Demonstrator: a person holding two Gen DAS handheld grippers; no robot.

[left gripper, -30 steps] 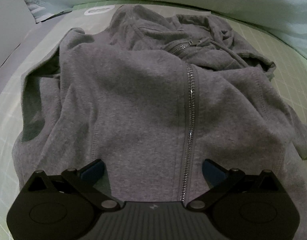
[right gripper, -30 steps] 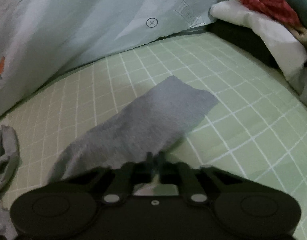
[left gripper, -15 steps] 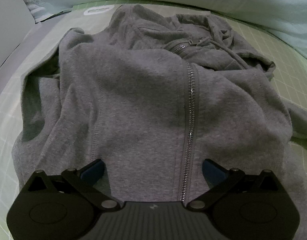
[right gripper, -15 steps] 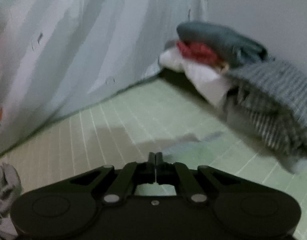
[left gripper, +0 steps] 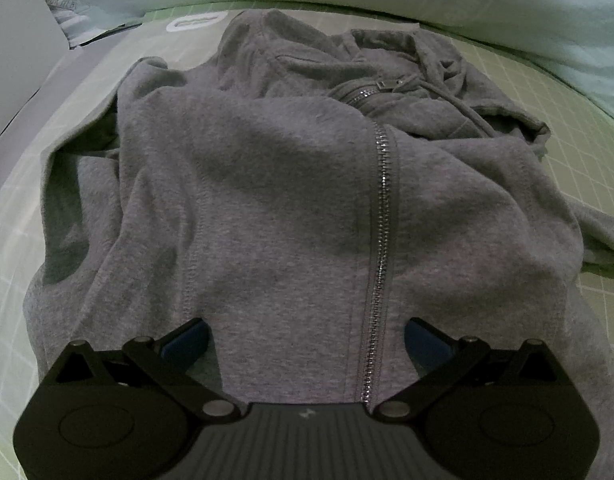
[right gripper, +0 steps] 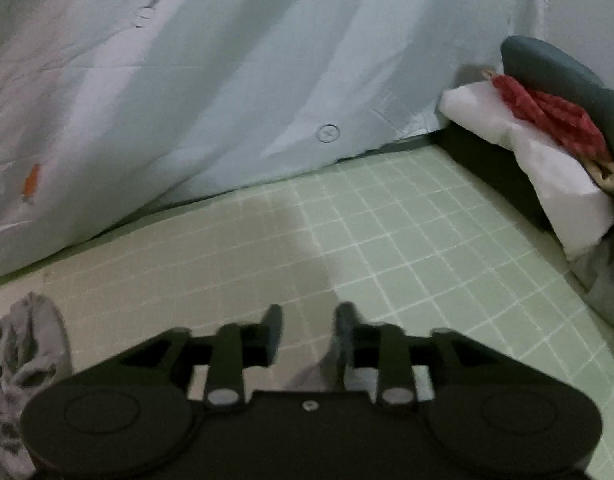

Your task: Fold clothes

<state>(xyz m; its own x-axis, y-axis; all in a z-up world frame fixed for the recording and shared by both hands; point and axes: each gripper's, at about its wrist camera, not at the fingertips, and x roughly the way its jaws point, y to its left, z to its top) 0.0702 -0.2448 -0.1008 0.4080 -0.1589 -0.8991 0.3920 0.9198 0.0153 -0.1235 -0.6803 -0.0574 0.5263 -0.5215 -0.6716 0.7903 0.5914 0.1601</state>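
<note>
the left gripper hangs spread wide over the grey hoodie on the green sheet, pads clear of it. the right gripper has just been opening, part-way apart; whether the grey cloth at 6 o'clock lies between its jaws is unclear.

Rumpled grey zip hoodie, front up, on bed
</note>
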